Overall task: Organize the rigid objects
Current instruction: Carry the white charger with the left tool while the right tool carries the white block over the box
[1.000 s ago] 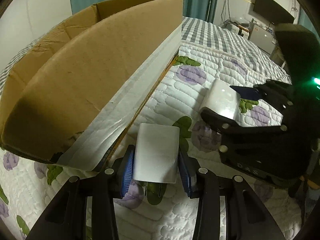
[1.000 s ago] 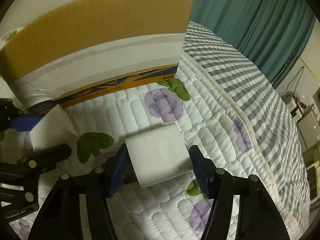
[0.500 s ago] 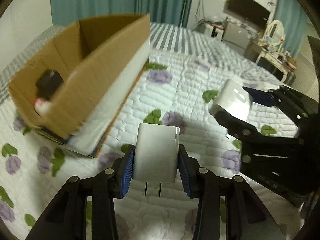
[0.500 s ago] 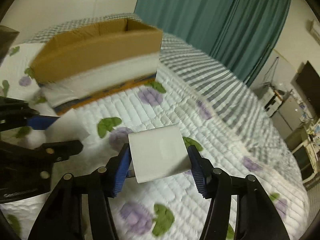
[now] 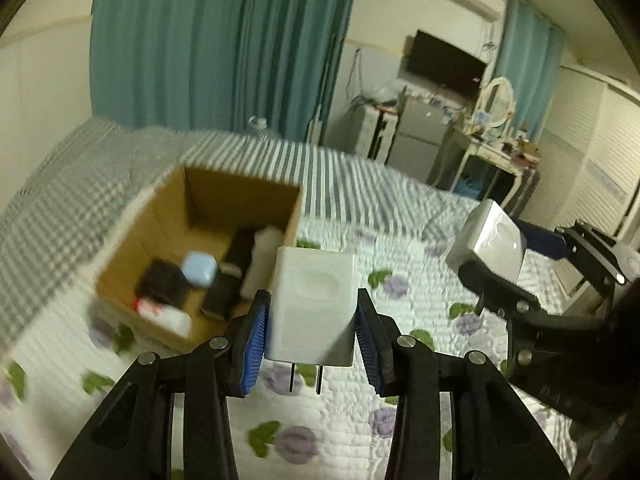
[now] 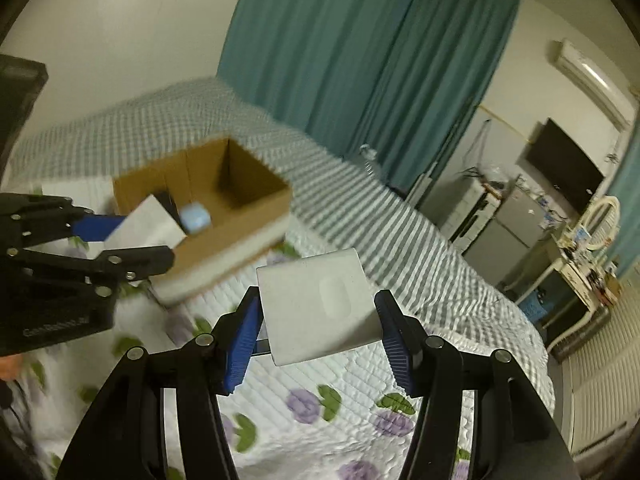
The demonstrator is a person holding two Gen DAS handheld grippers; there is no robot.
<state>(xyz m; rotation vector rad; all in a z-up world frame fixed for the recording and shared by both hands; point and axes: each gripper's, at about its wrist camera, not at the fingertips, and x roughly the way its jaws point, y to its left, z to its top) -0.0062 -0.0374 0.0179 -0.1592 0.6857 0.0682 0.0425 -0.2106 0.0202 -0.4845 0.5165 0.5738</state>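
Observation:
My left gripper [image 5: 310, 344] is shut on a white plug adapter [image 5: 314, 304] with two prongs hanging below, held above the quilt. My right gripper [image 6: 320, 340] is shut on a second white adapter [image 6: 320, 304]. That adapter shows at the right of the left wrist view [image 5: 486, 246]. The left one shows at the left of the right wrist view [image 6: 144, 230]. An open cardboard box [image 5: 160, 216] lies ahead on the bed and holds a light blue cube [image 5: 199, 268], black items and a white bottle. Both adapters hang short of the box [image 6: 248, 216].
The bed has a floral quilt [image 5: 340, 420] and a grey checked blanket [image 5: 48, 216]. Teal curtains [image 5: 208, 40] hang behind. A fridge, a wall TV [image 5: 442, 64] and a dressing table with mirror stand at the far right.
Both grippers have risen well above the bed with their adapters. The box, seen side-on before, now shows its open top and contents from above.

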